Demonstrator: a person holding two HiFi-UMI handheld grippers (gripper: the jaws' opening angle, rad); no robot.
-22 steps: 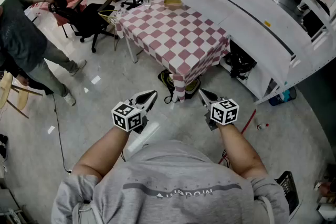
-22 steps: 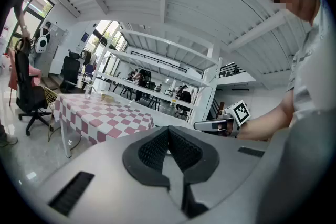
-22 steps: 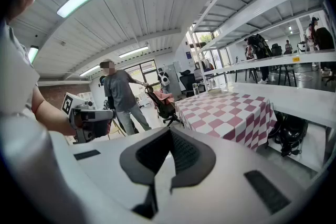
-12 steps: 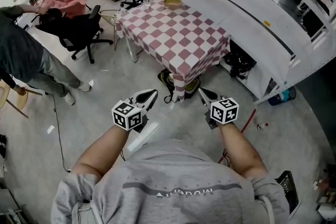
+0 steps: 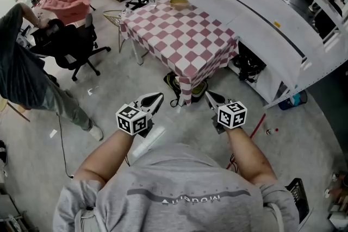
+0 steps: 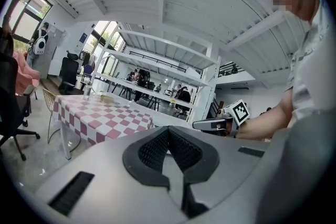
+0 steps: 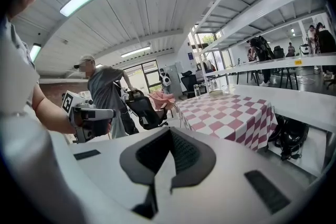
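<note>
Right, the red-and-white checkered table stands ahead of both grippers, well apart from them, with a yellowish bowl at its far end. It sits on a grey concrete floor, with white shelving alongside and a black office chair off left. The left gripper and right gripper are in mid-air, jaws together, holding nothing.

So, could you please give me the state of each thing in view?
Left gripper: shut, empty, in the air.
Right gripper: shut, empty, in the air.
Table: covered with a checked cloth.
Bowl: upright on the table.
Chair: upright, a person beside it.
</note>
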